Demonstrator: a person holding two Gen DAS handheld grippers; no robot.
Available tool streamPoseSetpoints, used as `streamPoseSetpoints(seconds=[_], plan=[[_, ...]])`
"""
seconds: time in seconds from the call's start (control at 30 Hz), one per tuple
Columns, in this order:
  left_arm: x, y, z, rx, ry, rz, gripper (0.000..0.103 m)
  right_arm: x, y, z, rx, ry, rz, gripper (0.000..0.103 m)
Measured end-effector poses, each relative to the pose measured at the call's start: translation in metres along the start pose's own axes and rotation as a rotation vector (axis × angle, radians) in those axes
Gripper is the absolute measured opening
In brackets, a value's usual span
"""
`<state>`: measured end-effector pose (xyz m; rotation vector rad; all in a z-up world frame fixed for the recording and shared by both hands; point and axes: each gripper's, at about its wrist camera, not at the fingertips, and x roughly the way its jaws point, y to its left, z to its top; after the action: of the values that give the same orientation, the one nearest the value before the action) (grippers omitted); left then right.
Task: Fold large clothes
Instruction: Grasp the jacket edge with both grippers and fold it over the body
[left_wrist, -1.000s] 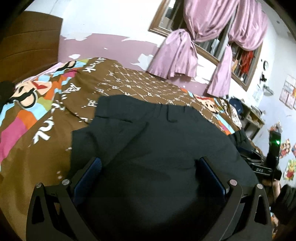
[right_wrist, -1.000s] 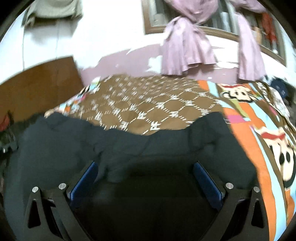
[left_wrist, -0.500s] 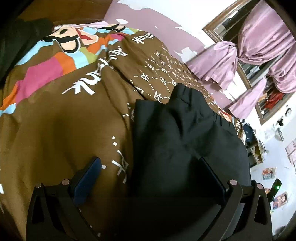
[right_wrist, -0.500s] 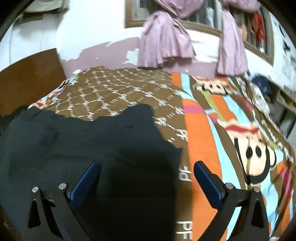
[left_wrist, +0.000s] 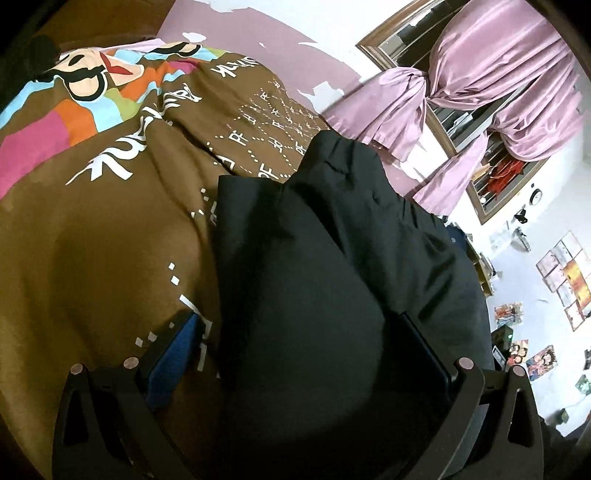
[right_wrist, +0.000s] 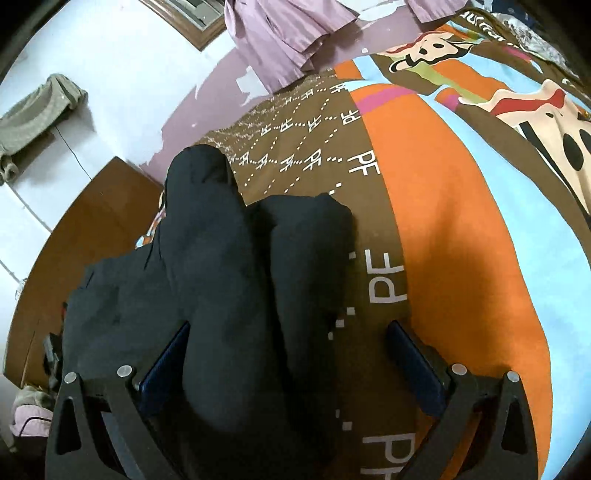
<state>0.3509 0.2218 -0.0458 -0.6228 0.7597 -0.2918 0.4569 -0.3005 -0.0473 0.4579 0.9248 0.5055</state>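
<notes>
- Trousers (left_wrist: 314, 280), black, or at least some dark garment with what looks like a waistband at the far end, lying on the bed (left_wrist: 92, 240) on top of the brown cartoon-print bedspread. In the right wrist view they (right_wrist: 221, 277) read as two long lobes side by side, probably the legs laid next to each other.
- Fold status, my guess: one lengthwise fold looks about done, since the cloth sits as a narrowish strip with a straight left edge. The crosswise folds look still to do, and the top isn't smoothed; it bulges in the middle.
- Left gripper (left_wrist: 295, 354): jaws spread wide, one blue pad over bare bedspread, the other over the black cloth. Not pinching anything, just straddling the garment's left edge.
- Right gripper (right_wrist: 291, 358): jaws also spread, left pad against the fabric, right pad over the orange stripe of the bedspread. Nothing clamped here either.
- So next would likely be grabbing an end and bringing it over. Thick slippery cloth, might slide apart.
- Further out: pink curtains (left_wrist: 480, 92) tied at the window, wooden headboard (right_wrist: 85, 240), posters (left_wrist: 565, 273) on the wall.
</notes>
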Motion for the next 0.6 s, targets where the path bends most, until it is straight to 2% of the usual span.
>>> streamPoseSetpoints(seconds=[0.33,0.5,0.6], plan=[[0.002,0.002,0.001,-0.01,0.009,-0.02,0.102,-0.004,0.001,0.001,0.011,0.013,0.035,0.103],[0.002,0.002,0.001,-0.011,0.012,-0.023,0.102,-0.004,0.008,-0.002,-0.011,0.085,0.188,0.103],[0.004,0.004,0.003,-0.014,0.024,-0.032,0.102,0.001,0.013,-0.003,-0.036,0.126,0.196,0.103]])
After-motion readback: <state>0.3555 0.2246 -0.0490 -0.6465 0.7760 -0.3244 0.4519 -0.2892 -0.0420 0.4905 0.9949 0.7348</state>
